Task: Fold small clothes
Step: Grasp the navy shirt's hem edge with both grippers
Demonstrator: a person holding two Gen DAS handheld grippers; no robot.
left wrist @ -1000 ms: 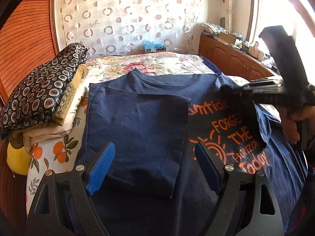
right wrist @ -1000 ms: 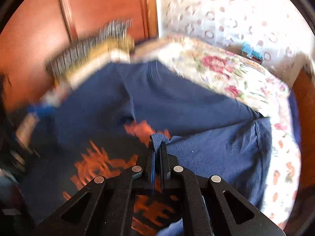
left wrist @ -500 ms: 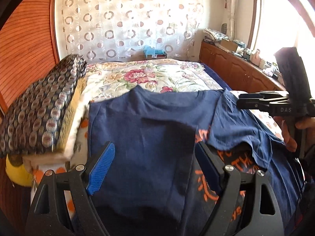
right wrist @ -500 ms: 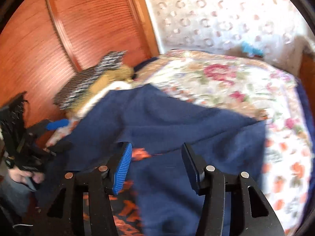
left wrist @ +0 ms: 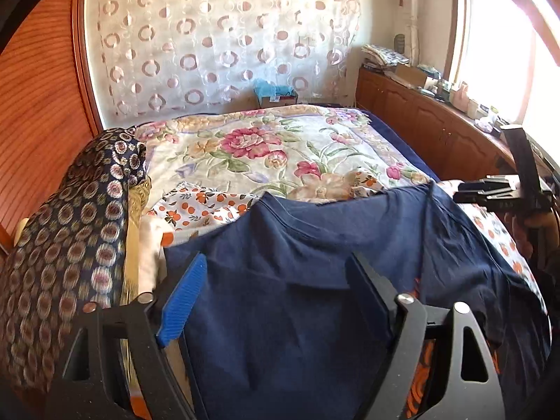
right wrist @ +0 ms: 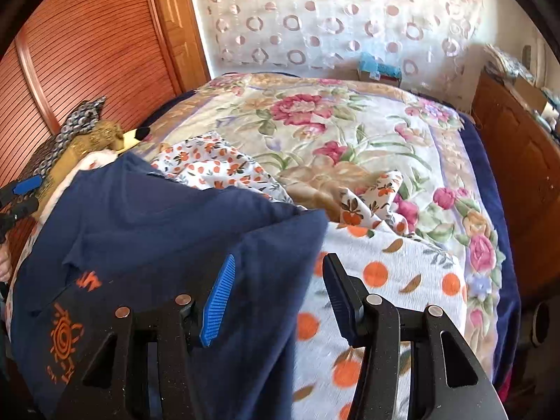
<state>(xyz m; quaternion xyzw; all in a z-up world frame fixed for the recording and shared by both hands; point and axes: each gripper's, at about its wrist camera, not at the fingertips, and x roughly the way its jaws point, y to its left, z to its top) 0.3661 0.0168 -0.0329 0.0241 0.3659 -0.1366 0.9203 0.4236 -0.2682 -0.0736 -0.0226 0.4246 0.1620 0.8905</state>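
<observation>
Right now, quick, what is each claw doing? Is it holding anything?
Left claw: open, holding nothing, above the blue shirt.
Right claw: open, holding nothing, over the shirt's edge.

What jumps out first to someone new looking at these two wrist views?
The navy T-shirt with orange print, lying partly folded across the near end of the bed, dominates both views. Behind it spreads the floral bedspread, with a stack of patterned folded fabrics at the shirt's left. The left gripper and right gripper both hover over the shirt, jaws open and holding nothing.
</observation>
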